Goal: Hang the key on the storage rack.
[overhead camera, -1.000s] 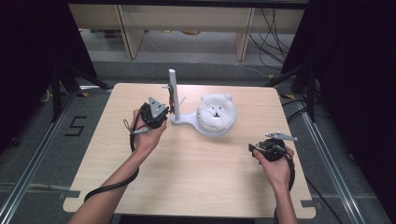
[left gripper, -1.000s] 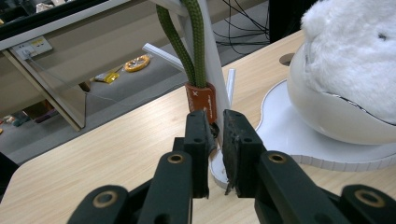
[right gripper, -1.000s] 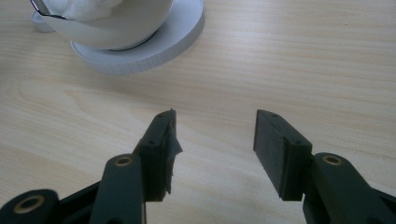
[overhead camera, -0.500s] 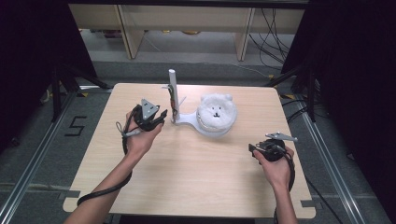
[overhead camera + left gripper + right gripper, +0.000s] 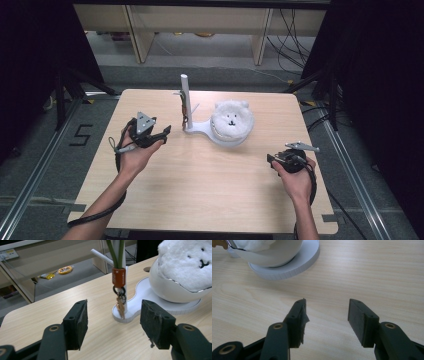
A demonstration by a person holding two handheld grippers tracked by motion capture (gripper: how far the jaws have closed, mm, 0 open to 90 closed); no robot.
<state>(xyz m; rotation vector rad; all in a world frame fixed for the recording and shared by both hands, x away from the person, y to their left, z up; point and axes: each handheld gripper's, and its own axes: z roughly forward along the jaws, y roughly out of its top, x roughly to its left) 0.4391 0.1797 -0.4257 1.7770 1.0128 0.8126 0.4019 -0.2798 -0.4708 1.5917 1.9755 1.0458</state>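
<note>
Here, a keyring (image 5: 119, 293) on a green cord hangs from a white stand (image 5: 186, 102) beside a fluffy bear (image 5: 231, 118) on the desk (image 5: 200, 190). The left gripper (image 5: 164, 133) sits just beside it, fingers freshly opened and empty. The right gripper (image 5: 271, 159) rests well apart, fingers open.

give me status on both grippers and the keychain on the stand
Left gripper jaws just opened, nothing between them. Right gripper open, empty. Keychain hangs on white stand. Path clear.
</note>
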